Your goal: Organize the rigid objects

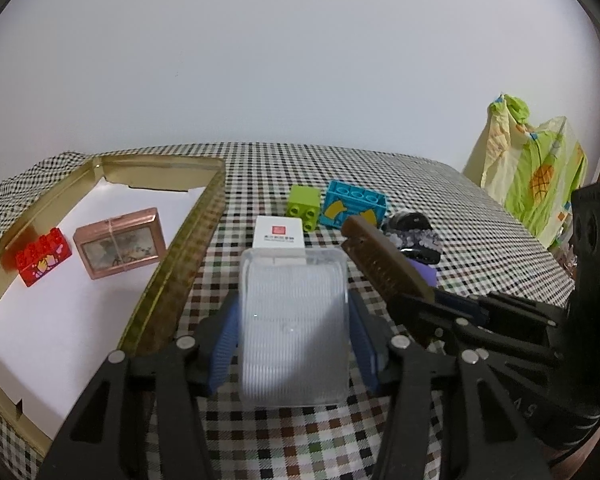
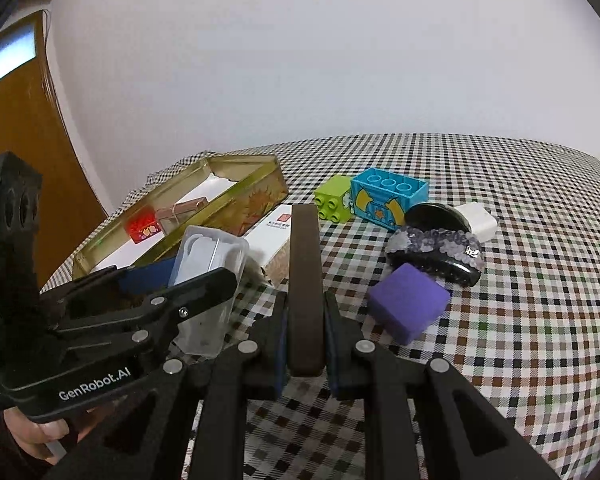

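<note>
Ahead, a white carton lies at 12 o'clock of the left gripper, with a gold tin at 10 o'clock. Its 2 blue pads clamp a ribbed clear plastic box. The right gripper pinches a dark brown comb; a purple cube sits at 2 o'clock.
</note>
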The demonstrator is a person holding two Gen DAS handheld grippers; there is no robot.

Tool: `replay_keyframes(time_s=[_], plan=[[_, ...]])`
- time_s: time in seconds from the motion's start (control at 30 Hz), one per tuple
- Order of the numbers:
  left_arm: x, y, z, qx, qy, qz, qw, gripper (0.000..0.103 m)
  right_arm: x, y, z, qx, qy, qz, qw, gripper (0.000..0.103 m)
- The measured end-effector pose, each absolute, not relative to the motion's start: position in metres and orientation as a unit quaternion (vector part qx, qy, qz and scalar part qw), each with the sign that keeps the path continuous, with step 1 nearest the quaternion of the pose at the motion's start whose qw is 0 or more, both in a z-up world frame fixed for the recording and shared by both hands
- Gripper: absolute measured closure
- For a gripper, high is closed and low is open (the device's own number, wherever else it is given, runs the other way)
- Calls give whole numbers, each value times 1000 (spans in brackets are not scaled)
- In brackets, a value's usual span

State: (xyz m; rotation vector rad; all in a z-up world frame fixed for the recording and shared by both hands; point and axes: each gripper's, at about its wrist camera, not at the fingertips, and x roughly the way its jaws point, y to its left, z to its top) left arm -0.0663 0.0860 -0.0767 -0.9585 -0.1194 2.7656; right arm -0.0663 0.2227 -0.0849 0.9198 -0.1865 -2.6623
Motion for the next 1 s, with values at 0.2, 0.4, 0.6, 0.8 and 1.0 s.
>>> replay_keyframes(time_s=[0.2,0.4,0.6,0.8,1.0], plan=[[-63,88,-75,-316,-33,943,101,52,-62,227,-82,309,-65,-935,160,86],[-60,88,-74,-306,-31,946,100,52,-57,230,-78,295,-65,-940,159,86],[-55,90,-71,-288,-20,953,96,52,-55,229,-77,285,-65,-943,159,86],[-47,92,-68,-265,-7,960,88,52,-49,232,-73,270,-63,-948,158,86],[-41,96,-65,-247,5,965,83,52,-47,230,-72,262,-63,-950,158,86]])
